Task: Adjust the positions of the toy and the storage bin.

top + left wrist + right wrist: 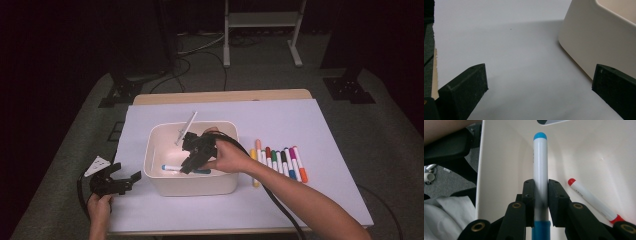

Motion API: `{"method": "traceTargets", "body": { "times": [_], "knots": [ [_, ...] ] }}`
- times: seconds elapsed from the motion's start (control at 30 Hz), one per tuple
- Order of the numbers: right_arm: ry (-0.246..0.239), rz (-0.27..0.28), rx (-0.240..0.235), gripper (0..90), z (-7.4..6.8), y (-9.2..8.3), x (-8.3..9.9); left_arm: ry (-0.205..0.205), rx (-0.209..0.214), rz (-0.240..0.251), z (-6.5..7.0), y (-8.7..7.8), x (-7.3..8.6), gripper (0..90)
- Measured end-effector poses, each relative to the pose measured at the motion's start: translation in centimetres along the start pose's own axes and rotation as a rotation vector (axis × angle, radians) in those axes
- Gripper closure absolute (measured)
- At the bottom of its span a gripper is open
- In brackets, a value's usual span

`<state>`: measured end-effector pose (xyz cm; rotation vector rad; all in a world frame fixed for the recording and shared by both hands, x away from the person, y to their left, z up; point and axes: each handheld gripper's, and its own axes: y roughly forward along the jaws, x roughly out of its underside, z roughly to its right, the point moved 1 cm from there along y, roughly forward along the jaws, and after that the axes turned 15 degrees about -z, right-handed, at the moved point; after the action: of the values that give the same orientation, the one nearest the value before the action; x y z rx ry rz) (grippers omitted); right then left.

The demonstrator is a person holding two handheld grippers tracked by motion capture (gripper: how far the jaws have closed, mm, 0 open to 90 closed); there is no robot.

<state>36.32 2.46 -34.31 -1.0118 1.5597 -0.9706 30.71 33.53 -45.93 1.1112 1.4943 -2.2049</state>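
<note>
Right gripper point(540, 192) is clamped on the blue marker point(540, 170), held low inside the cream bin point(190, 185). A red marker point(594, 201) lies on the bin floor beside it. Left gripper point(539, 82) is spread wide, nothing between its jaws, just beside the bin's outer wall.

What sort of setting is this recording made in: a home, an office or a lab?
Most likely a lab or recording studio: a table under white sheeting stands among black stands and trailing floor cables, with dark surroundings. A cream bin and a row of markers look staged.
</note>
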Motion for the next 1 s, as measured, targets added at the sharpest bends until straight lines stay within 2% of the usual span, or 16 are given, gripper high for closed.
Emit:
{"method": "traceTargets", "body": {
  "times": [0.27, 0.63, 0.67, 0.8, 0.9, 0.97, 1.0],
  "knots": [
    [-0.012, -0.056, 0.001, 75.9, -0.1, 1.3, -0.7, -0.001, 0.001, 0.003, 0.0, 0.0, 0.0, 0.0],
    [-0.015, -0.103, -0.006, 74.9, -0.1, 1.9, -0.9, -0.004, 0.001, 0.003, 0.0, 0.0, 0.0, 0.0],
    [-0.006, -0.102, 0.007, 69.4, -0.1, 1.8, -0.8, -0.005, 0.002, 0.004, 0.0, 0.0, 0.0, 0.0],
    [0.000, -0.083, 0.016, 69.2, 0.0, 1.2, -0.5, -0.004, 0.002, 0.005, 0.0, 0.0, 0.0, 0.0],
    [0.009, -0.030, 0.021, 67.7, -0.2, -0.5, 0.3, -0.003, 0.001, 0.001, 0.0, 0.0, 0.0, 0.0],
    [0.012, -0.019, 0.021, 67.1, -0.2, -0.9, 0.5, -0.001, 0.001, 0.002, 0.0, 0.0, 0.0, 0.0],
    [0.020, 0.016, 0.023, 66.3, -0.3, -2.2, 1.3, -0.002, 0.001, 0.002, 0.0, 0.0, 0.0, 0.0]
  ]
}}
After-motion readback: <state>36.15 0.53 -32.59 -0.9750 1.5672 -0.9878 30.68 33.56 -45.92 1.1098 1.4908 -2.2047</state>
